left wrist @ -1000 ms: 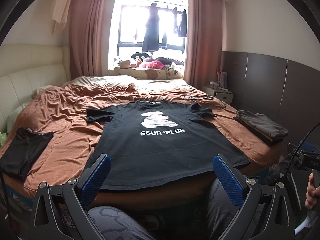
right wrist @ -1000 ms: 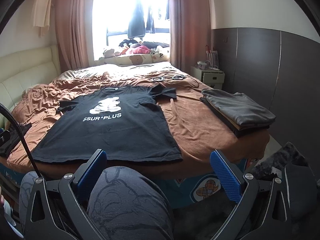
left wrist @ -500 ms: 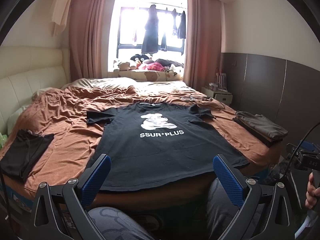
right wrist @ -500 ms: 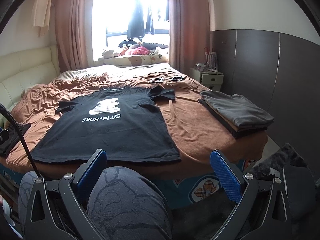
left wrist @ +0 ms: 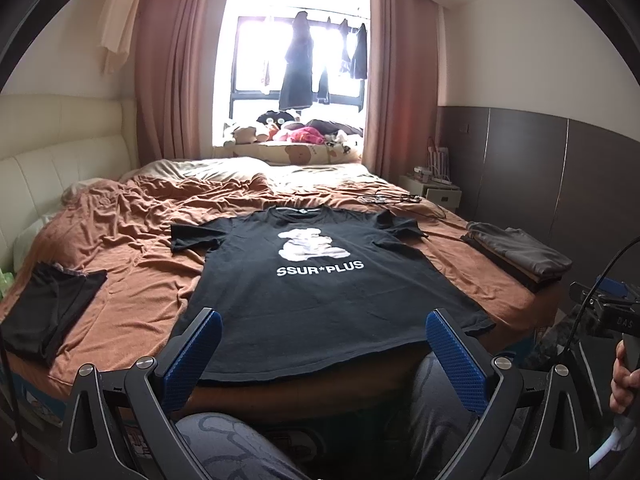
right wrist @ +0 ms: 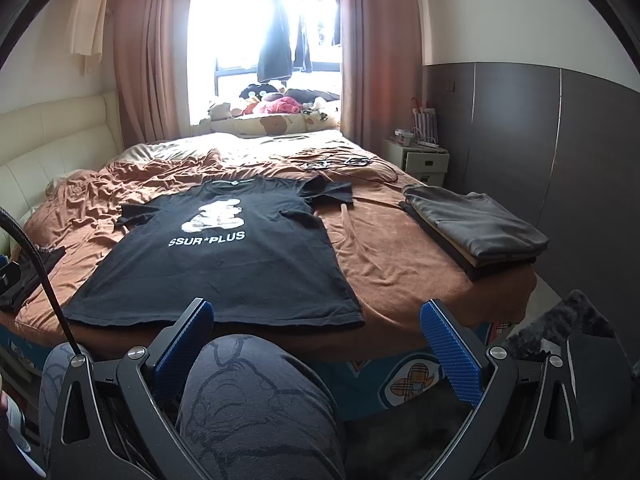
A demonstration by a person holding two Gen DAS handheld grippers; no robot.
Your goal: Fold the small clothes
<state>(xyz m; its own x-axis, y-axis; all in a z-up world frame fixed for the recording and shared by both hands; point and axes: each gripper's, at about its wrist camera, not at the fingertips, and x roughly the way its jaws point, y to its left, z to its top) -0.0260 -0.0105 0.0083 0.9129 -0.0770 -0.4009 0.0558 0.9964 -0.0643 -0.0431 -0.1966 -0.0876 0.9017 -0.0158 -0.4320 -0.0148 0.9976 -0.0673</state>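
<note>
Black T-shirt [left wrist: 320, 280] lies flat, print up, on the bed [left wrist: 132, 272]; both tools [left wrist: 324, 344] [right wrist: 318, 334] gape empty.

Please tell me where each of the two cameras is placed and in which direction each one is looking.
Left wrist: on the left gripper at the foot of the bed, facing the window; its open blue fingers, the person's knees and the right hand show.
Right wrist: on the right gripper, further right, facing likewise; open fingers and one knee show.
Shared: the black SSUR*PLUS T-shirt lying flat, the folded stack of clothes, the window.
</note>
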